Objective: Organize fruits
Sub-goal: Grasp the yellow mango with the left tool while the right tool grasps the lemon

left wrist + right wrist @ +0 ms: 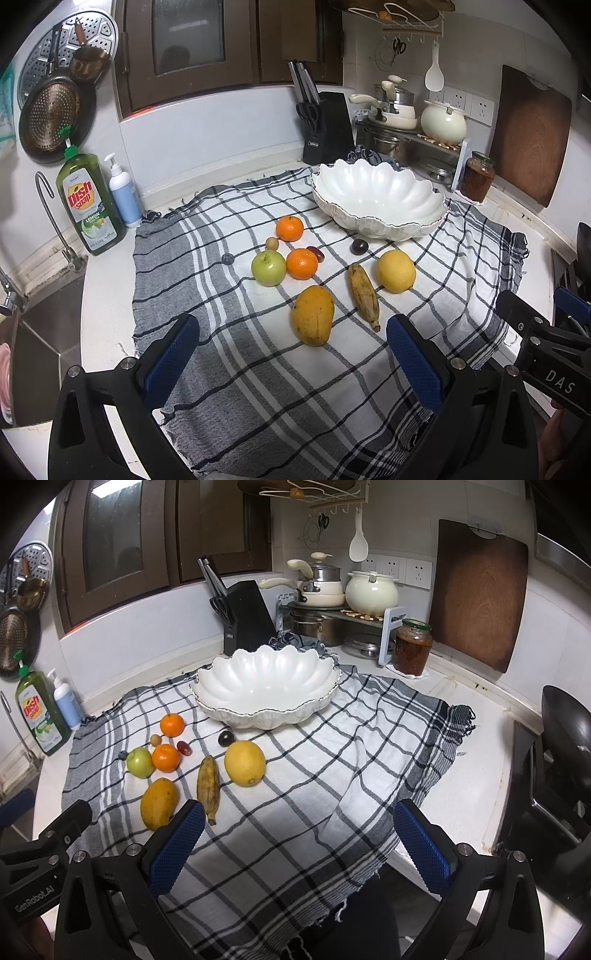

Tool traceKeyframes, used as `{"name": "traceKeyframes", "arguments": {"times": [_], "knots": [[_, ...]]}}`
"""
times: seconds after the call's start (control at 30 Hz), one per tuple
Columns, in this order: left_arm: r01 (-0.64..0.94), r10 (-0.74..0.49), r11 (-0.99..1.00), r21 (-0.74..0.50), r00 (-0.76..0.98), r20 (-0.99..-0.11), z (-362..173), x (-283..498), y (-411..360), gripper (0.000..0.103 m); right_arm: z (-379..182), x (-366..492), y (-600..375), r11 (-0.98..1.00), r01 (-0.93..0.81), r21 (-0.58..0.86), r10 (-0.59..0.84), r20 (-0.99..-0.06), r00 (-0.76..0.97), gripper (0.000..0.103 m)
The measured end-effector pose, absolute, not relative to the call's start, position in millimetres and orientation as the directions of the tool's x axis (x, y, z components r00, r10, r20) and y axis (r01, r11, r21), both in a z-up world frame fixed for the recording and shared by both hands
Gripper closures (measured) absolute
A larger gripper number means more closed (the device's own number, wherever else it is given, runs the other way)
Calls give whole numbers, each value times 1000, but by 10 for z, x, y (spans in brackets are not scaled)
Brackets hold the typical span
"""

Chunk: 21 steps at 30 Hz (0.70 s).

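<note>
A: How do our claws stand?

B: Our left claw is spread wide with nothing between its blue pads, low over the near part of the checked cloth. Our right claw is just as wide open and grips nothing either; it hangs beside the left one, above the same cloth.

A: And the fruit?

B: We see all of it lying loose on the cloth, on the worktop. The mango is nearest us, with the banana just beside it and the lemon past the banana. Behind the mango, the green apple touches one orange; a second orange sits farther back. A few small fruits lie among them, including a dark plum close to the bowl.

A: The bowl?

B: The white scalloped bowl stands at the far end of the cloth, nothing in it.
</note>
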<state>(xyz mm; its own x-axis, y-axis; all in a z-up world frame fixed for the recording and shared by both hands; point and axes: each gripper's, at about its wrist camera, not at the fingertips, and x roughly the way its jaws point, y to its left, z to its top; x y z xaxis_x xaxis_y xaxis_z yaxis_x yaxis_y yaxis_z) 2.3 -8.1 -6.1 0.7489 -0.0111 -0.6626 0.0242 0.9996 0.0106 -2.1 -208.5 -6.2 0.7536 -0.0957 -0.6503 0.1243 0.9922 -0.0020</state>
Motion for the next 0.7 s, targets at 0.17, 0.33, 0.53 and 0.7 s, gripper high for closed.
{"name": "traceKeyframes", "arguments": {"times": [0.17,0.33,0.53,0.7], "knots": [[33,-15,999,15,745,-667,-102,46,-106,0,-72,-8,-2082,992,123,-2,-94,-652,752,0],[39,-20,999,13,734,-679,-182,138,-96,0,-81,-11,-2049,993,119,-3,-91,-662,744,0],[41,-21,999,11,707,-707,-311,323,-110,0,-281,225,-2112,993,119,-9,-93,-688,720,0],[45,-25,999,9,685,-729,-435,462,-127,0,-386,356,-2115,992,123,-1,-88,-706,703,0]]}}
